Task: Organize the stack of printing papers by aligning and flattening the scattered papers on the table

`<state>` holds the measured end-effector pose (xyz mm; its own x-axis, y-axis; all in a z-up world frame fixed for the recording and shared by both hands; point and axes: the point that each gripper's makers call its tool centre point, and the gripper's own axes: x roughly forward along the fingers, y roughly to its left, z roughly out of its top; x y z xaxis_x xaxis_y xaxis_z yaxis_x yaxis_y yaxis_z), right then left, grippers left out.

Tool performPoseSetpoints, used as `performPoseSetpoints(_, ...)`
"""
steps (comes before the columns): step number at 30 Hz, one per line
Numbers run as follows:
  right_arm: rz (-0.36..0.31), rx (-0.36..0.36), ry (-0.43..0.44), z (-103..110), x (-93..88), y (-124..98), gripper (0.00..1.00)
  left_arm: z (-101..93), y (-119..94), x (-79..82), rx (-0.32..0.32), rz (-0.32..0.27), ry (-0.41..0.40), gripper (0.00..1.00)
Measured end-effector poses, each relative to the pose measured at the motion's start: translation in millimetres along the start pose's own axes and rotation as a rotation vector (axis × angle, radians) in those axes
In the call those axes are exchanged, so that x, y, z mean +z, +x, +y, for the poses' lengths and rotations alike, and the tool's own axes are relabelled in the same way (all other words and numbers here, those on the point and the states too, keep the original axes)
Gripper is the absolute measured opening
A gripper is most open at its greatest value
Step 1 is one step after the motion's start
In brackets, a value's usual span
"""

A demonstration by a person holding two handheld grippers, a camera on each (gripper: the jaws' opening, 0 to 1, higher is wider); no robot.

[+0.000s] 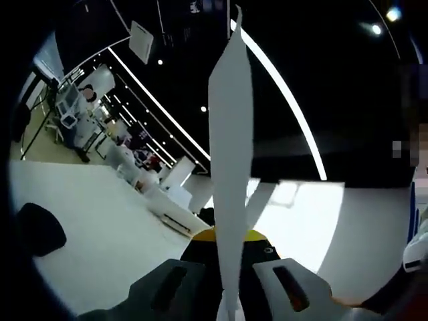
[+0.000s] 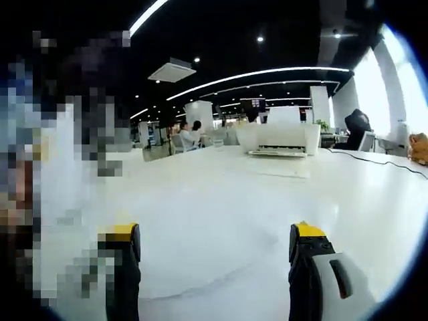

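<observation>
A thin stack of white printing paper (image 1: 231,134) stands edge-on up the middle of the left gripper view. My left gripper (image 1: 231,244) is shut on its lower end, with the yellow-tipped jaws pressed against both sides. The view is strongly rolled, and the white table (image 1: 100,227) slopes off to the lower left. In the right gripper view my right gripper (image 2: 214,244) is open just above the white table (image 2: 214,200), with nothing between its yellow-tipped fingers. A flat sheet (image 2: 284,168) lies on the table ahead of it.
A white printer (image 2: 277,137) stands at the table's far side, with a black cable (image 2: 374,164) running along the right. People sit at desks (image 2: 187,137) in the background. A dark rounded object (image 1: 40,227) rests on the table at the left.
</observation>
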<state>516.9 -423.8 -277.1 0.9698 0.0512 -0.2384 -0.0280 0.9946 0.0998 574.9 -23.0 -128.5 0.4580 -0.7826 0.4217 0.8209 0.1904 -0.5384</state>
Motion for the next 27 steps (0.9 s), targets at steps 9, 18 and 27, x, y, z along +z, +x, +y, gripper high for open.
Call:
performPoseSetpoints(9, 0.017, -0.014, 0.068, -8, -6.3, 4, 0.85, -1.4, 0, -0.8, -0.005, 0.007, 0.002, 0.06)
performPoseSetpoints(18, 0.064, -0.089, 0.105, -18, -15.9, 10, 0.82, 8.4, 0, -5.7, 0.016, 0.026, 0.008, 0.06)
performPoseSetpoints(27, 0.111, -0.126, 0.035, -16, -24.3, 12, 0.73, 5.3, 1, -1.2, 0.004, 0.015, 0.004, 0.06)
